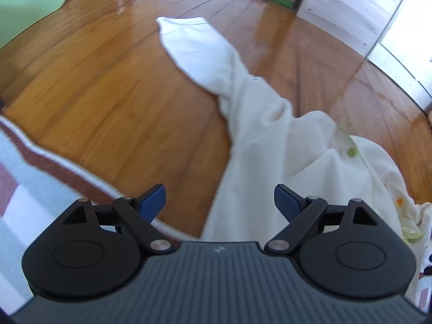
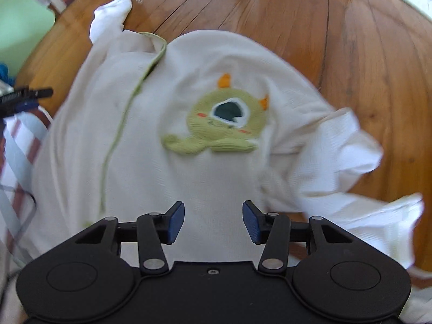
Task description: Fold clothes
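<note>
A cream child's garment (image 2: 151, 135) with a green one-eyed monster patch (image 2: 224, 124) and green trim lies rumpled on a wooden floor. One long sleeve (image 1: 205, 54) stretches away in the left wrist view, with a green button (image 1: 351, 151) near the placket. My left gripper (image 1: 220, 202) hovers open above the sleeve's base, nothing between its blue pads. My right gripper (image 2: 213, 222) is open over the garment's lower body, below the patch, also holding nothing. The other sleeve (image 2: 345, 145) is bunched to the right.
A striped blue, white and brown cloth (image 1: 24, 178) lies at the left, also seen as the striped cloth (image 2: 19, 145). The wooden floor (image 1: 108, 86) spreads around. A pale green object (image 2: 21, 24) sits far left. The tip of the other gripper (image 2: 27, 94) shows at the left edge.
</note>
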Demonstrator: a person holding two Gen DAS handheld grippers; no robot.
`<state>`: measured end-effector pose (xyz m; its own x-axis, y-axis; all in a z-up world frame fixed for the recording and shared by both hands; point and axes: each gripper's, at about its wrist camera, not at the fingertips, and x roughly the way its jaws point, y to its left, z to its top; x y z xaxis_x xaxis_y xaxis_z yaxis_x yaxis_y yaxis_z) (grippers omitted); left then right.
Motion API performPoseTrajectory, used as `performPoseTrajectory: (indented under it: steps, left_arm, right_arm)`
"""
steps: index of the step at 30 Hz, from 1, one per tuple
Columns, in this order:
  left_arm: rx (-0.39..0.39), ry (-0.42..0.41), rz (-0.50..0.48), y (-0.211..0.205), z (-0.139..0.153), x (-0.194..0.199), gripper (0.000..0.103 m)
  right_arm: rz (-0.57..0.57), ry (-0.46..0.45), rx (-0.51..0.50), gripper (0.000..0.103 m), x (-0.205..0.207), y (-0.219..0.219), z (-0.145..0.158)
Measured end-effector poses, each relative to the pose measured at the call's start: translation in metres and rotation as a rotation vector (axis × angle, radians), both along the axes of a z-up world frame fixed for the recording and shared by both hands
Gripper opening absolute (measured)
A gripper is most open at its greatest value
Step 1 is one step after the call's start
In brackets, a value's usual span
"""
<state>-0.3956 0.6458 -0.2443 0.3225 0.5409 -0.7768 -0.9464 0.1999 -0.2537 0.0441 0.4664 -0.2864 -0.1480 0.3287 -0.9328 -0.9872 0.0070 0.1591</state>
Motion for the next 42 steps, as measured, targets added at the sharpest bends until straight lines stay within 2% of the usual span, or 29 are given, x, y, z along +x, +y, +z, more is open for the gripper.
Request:
performPoseTrajectory:
  steps: [2,4,6,10,11,13,16,19,20,22,24,27,29,32,34,38,42]
  left_arm:
    - [0.047,-0.012,0.009,0.001,0.001,0.005,0.088]
    - [0.101,0.017,0.04,0.008,-0.002,0.008,0.088]
    - [0.117,0.027,0.068,0.019,-0.006,0.009,0.087]
    - [0.057,-0.106,0.082,0.027,-0.022,-0.001,0.087]
    - [0.043,-0.116,0.069,0.028,-0.026,0.0,0.087]
    - [0.033,-0.088,0.021,0.031,-0.032,0.007,0.087]
    - [0.019,-0.057,-0.03,0.041,-0.031,0.015,0.085]
    - [-0.01,-0.06,-0.067,0.052,-0.026,0.022,0.083]
    - [-0.017,-0.058,-0.088,0.056,-0.023,0.027,0.08]
    - [-0.009,-0.043,-0.16,0.061,-0.014,0.046,0.079]
    - [0.004,-0.023,-0.244,0.063,-0.006,0.072,0.079]
    - [0.002,-0.014,-0.329,0.059,-0.002,0.107,0.081]
    - [-0.001,-0.017,-0.373,0.053,-0.008,0.123,0.082]
    - [-0.032,0.06,-0.389,0.045,-0.022,0.135,0.082]
    - [-0.023,0.084,-0.391,0.041,-0.028,0.129,0.083]
    - [-0.044,0.01,-0.368,0.042,-0.037,0.105,0.083]
    - [-0.117,-0.102,-0.311,0.051,-0.041,0.087,0.083]
  right_arm:
    - [0.01,-0.021,0.026,0.053,0.011,0.001,0.007]
    - [0.002,-0.025,0.061,0.054,0.026,0.008,0.011]
    - [-0.014,-0.026,0.084,0.054,0.041,0.019,0.01]
    - [-0.042,-0.026,0.099,0.054,0.062,0.051,-0.004]
    - [-0.04,-0.027,0.105,0.054,0.064,0.061,-0.006]
    - [-0.038,-0.026,0.118,0.054,0.065,0.08,-0.008]
    - [-0.195,0.108,0.128,0.054,0.074,0.109,-0.012]
    - [-0.15,0.156,0.152,0.053,0.061,0.136,-0.019]
    - [-0.132,0.171,0.161,0.054,0.056,0.146,-0.021]
    - [-0.015,0.048,0.192,0.054,0.039,0.162,-0.022]
    - [0.063,-0.014,0.185,0.058,0.031,0.178,-0.027]
    - [0.066,-0.007,0.137,0.071,0.03,0.194,-0.038]
    - [0.048,-0.007,0.142,0.072,0.028,0.196,-0.044]
    - [0.021,-0.008,0.15,0.072,0.025,0.199,-0.054]
    - [0.003,-0.008,0.155,0.072,0.024,0.202,-0.06]
    - [-0.032,-0.009,0.164,0.073,0.02,0.207,-0.073]
    - [-0.053,0.011,0.192,0.079,0.019,0.209,-0.081]
